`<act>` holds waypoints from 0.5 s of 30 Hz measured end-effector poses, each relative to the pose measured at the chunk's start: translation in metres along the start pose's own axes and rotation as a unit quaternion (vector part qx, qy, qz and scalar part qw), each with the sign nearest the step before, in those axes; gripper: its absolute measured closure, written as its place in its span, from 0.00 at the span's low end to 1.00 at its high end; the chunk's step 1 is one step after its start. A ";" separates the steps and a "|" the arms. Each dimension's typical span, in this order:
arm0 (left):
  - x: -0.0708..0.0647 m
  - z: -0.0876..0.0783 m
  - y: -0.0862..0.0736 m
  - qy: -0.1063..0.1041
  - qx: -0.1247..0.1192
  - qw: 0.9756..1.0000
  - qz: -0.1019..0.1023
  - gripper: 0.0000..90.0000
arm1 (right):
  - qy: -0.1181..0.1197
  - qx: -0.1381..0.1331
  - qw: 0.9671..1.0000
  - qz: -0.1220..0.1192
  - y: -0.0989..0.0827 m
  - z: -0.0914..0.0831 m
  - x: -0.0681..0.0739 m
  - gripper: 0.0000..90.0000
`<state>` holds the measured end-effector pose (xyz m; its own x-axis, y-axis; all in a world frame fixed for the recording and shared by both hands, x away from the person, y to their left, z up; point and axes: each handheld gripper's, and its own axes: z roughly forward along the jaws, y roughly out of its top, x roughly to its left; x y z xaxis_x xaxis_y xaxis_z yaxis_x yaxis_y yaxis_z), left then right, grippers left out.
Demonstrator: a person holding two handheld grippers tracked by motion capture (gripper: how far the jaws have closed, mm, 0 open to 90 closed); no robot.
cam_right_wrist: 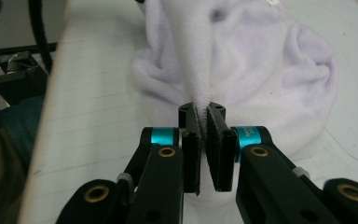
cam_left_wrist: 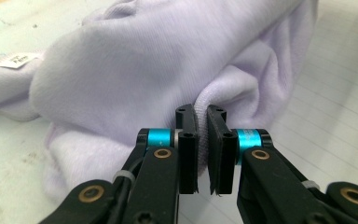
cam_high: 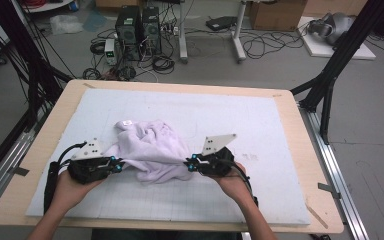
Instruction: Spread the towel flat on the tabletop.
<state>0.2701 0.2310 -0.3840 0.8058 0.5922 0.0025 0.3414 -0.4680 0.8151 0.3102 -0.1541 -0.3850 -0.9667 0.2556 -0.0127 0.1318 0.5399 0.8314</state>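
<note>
A crumpled pale lilac towel (cam_high: 150,147) lies in a heap on the white mat (cam_high: 260,125), with a small white label (cam_high: 126,123) at its far left corner. My left gripper (cam_high: 118,164) is at the towel's left side, shut on a fold of its edge (cam_left_wrist: 204,100). My right gripper (cam_high: 187,164) is at the towel's right side, shut on a stretched strip of the cloth (cam_right_wrist: 200,93). In the left gripper view the towel (cam_left_wrist: 158,60) bulges just beyond the jaws, label (cam_left_wrist: 21,59) at the left. The right gripper view has the towel (cam_right_wrist: 270,60) heaped ahead.
The mat lies on a wooden table (cam_high: 312,165) with black frame posts (cam_high: 330,65) at both sides. Computers (cam_high: 137,27) and cables sit on the floor beyond. The person's hands (cam_high: 70,192) come in at the near edge.
</note>
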 end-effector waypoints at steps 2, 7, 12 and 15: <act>-0.009 -0.008 -0.002 -0.005 -0.004 1.000 0.004 0.93 | 0.004 -0.003 1.000 -0.005 -0.002 -0.012 0.013 0.95; -0.033 -0.019 -0.007 -0.017 0.000 1.000 0.025 0.94 | 0.014 0.005 1.000 -0.010 -0.014 -0.029 0.043 0.95; -0.048 -0.022 -0.016 -0.043 0.016 0.998 0.038 0.89 | 0.057 0.023 0.998 -0.002 -0.027 -0.031 0.067 0.86; -0.050 -0.023 -0.019 -0.046 0.017 0.998 0.033 0.68 | 0.060 0.013 0.998 -0.002 -0.026 -0.034 0.068 0.71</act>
<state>0.2123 0.2258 -0.3867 0.8674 0.4975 0.0001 0.3019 -0.5264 0.7948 0.2335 -0.1780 -0.3891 -0.9862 0.1569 0.0526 0.1328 0.5607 0.8173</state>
